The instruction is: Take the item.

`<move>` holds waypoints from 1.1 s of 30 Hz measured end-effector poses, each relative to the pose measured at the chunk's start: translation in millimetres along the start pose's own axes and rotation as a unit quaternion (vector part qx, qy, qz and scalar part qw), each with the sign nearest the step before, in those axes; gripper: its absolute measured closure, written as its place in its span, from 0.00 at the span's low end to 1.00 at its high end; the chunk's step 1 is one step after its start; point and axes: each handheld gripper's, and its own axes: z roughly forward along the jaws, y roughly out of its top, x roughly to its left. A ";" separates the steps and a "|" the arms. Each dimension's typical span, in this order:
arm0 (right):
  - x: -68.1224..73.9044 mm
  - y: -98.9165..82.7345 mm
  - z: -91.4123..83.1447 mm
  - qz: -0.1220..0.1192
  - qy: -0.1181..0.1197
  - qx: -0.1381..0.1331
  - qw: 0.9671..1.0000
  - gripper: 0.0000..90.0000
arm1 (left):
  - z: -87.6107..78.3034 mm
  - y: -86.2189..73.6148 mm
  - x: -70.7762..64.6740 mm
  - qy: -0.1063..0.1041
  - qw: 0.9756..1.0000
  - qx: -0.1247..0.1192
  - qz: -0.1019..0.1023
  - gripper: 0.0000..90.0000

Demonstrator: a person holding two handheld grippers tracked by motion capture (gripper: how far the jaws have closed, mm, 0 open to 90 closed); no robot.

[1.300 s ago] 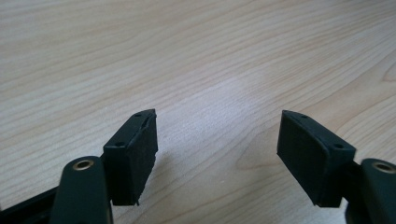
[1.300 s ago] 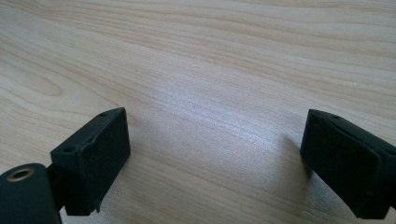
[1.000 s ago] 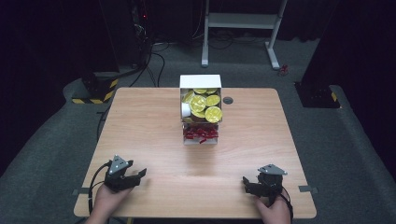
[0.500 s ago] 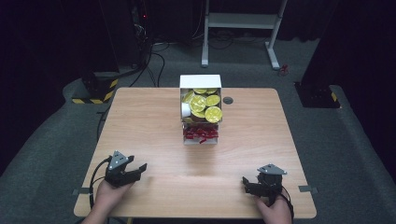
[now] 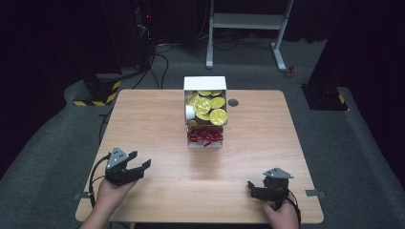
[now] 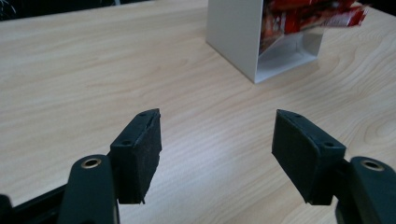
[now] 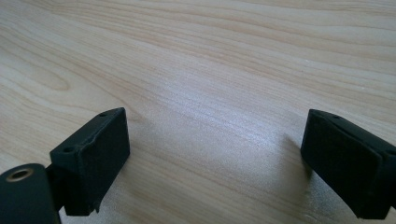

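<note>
Dark floor surrounds the desk (image 5: pixel 157 119); left gripper (image 5: pixel 139 167), empty and part open, must approach the white box (image 5: pixel 205 84) ahead, while right gripper (image 5: pixel 256 190) rests open.

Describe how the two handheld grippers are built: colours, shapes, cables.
Both are black. The left gripper and the right gripper each carry a grey three-cornered plate on top, and a black cable trails from each. Up close, each has two blocky black jaws with rough, flat inner pads and small screw holes, mounted on black arms with brass-coloured rivets. No sleeves show on the forearms.
</note>
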 end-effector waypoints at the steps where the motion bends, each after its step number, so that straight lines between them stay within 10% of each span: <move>1: 0.4 -0.6 -0.6 0.003 0.001 0.001 1.000 0.09 | -0.4 3.8 -1.2 -0.001 1.000 -0.003 -0.001 0.37; 33: -10.6 -3.8 -5.4 0.006 -0.002 0.007 1.000 0.09 | 15.6 64.8 -32.8 -0.017 0.999 -0.049 0.011 0.36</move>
